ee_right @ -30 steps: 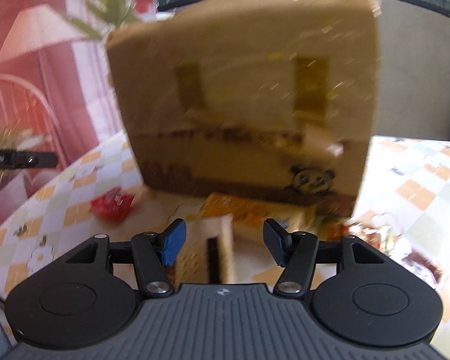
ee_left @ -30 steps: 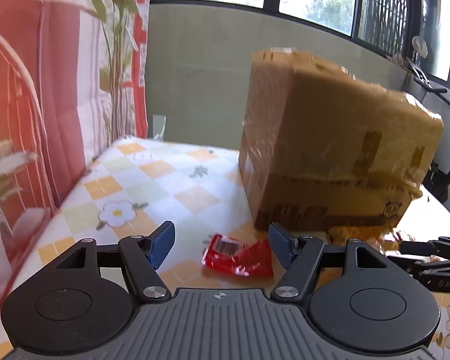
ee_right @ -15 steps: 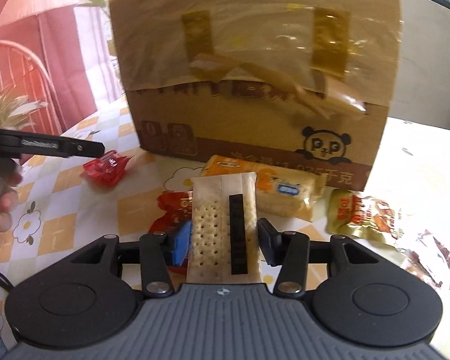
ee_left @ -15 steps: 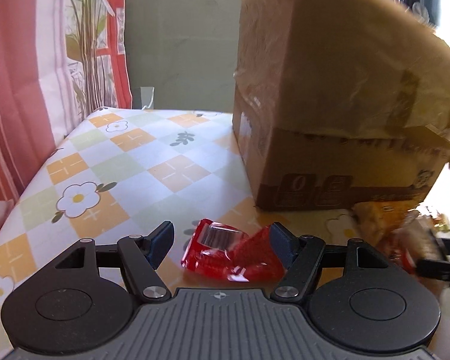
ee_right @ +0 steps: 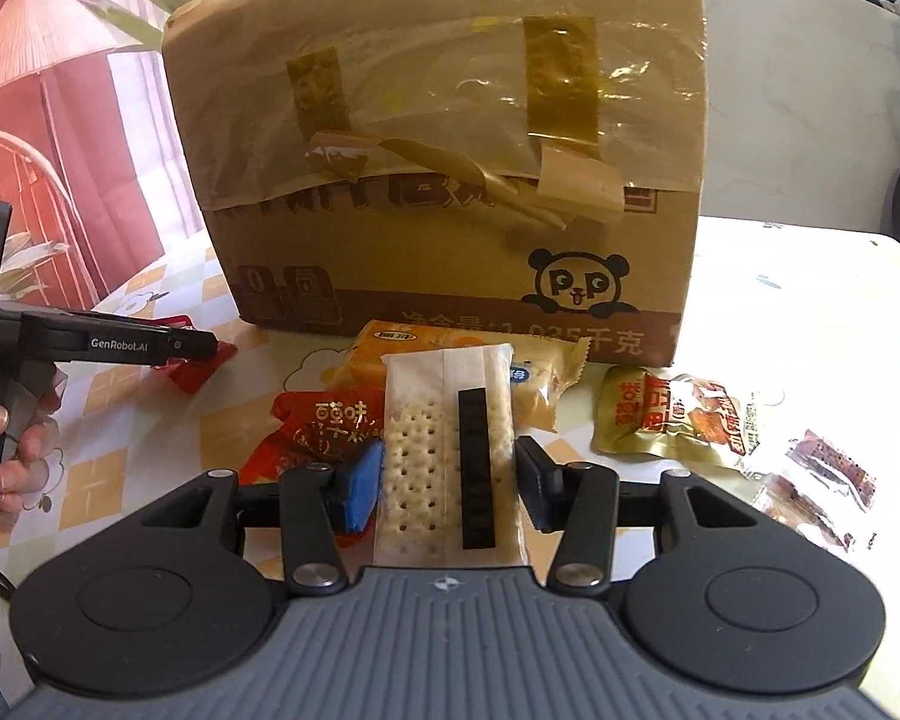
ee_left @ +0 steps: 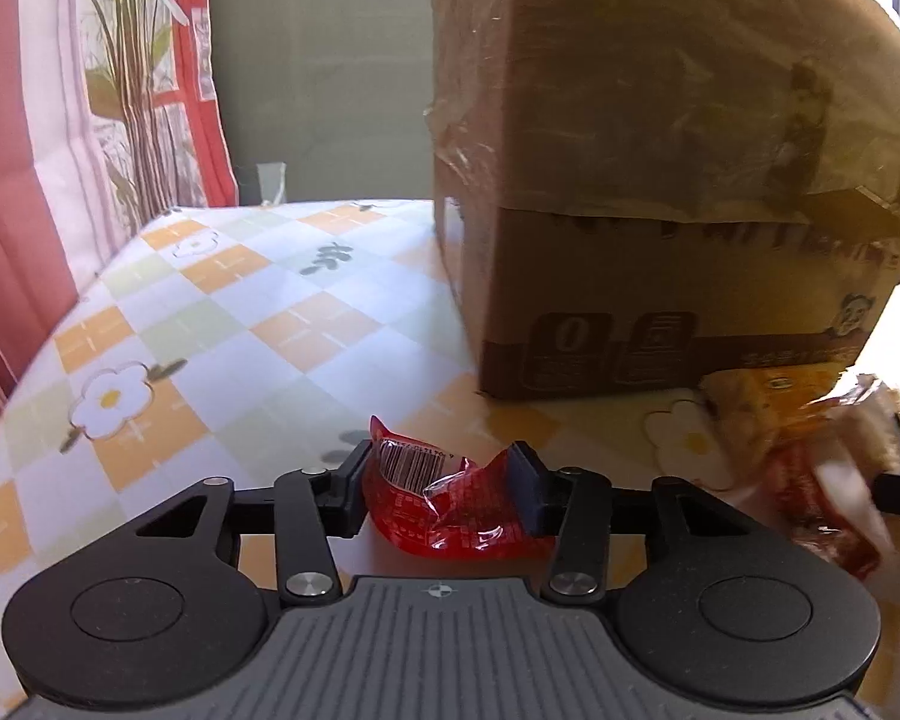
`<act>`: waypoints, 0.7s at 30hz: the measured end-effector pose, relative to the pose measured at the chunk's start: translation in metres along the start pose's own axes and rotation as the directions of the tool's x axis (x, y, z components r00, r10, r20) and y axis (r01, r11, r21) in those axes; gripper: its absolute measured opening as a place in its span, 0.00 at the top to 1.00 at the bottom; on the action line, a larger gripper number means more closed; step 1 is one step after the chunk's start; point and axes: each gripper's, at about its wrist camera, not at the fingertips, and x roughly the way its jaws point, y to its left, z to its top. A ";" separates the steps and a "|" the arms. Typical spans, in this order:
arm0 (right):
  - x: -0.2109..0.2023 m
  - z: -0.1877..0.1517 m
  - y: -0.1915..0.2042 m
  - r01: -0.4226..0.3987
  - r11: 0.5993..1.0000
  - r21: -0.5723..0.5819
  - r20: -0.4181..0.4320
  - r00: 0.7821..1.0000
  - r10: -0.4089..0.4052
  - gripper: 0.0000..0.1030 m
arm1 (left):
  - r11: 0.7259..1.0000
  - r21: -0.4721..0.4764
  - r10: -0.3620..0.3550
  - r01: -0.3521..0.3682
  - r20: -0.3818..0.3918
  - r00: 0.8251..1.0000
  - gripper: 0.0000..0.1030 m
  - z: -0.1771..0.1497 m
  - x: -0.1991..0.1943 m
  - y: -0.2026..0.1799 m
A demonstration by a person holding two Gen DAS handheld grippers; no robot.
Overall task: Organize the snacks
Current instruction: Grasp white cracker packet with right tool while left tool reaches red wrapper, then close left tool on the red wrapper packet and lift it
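Left claw (ee_left: pixel 444 495) clamped on a crumpled red packet (ee_left: pixel 450 510), pads pressed into both sides so the foil buckles between them; barcode facing up. Low over the tabletop (ee_left: pixel 222 336), apparently to scoop the packet straight off the checked cloth. Ahead and to the right of this claw, a taped cardboard box (ee_left: pixel 660 192), likely the destination for the snacks, though no opening shows from here.

Right claw (ee_right: pixel 450 480) closed around a cracker packet (ee_right: pixel 444 450), gripped across its narrow width with the long side pointing toward the box (ee_right: pixel 450 150), probably for a firm hold on a stiff, flat pack. Just beyond its fingertips, an orange biscuit pack (ee_right: pixel 546 372) lying against the foot of the box. Left of the fingers, a red wrapper (ee_right: pixel 324 426) partly under the crackers. To the right, a gold snack pouch (ee_right: pixel 666 414) and, farther right, a clear packet (ee_right: pixel 822 474), both loose on the tabletop and not yet sorted.
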 end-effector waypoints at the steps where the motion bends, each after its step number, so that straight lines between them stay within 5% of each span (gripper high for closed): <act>1: -0.001 0.000 0.000 -0.001 1.000 0.002 0.002 1.000 0.001 0.52 | 1.000 0.002 -0.007 0.007 -0.002 1.000 0.54 -0.001 -0.002 -0.002; 14: -0.009 -0.001 0.001 -0.011 1.000 0.015 0.026 1.000 0.011 0.52 | 0.994 0.074 -0.086 0.085 0.018 0.996 0.66 -0.023 -0.032 -0.044; 15: -0.010 -0.001 0.002 -0.011 1.000 0.018 0.029 1.000 0.011 0.52 | 0.994 0.074 -0.081 0.080 0.020 0.996 0.99 -0.022 -0.032 -0.044; 21: -0.015 -0.002 0.000 -0.023 0.999 0.040 0.048 0.999 0.021 0.52 | 0.995 0.070 -0.072 0.072 -0.002 0.997 0.96 -0.028 -0.035 -0.047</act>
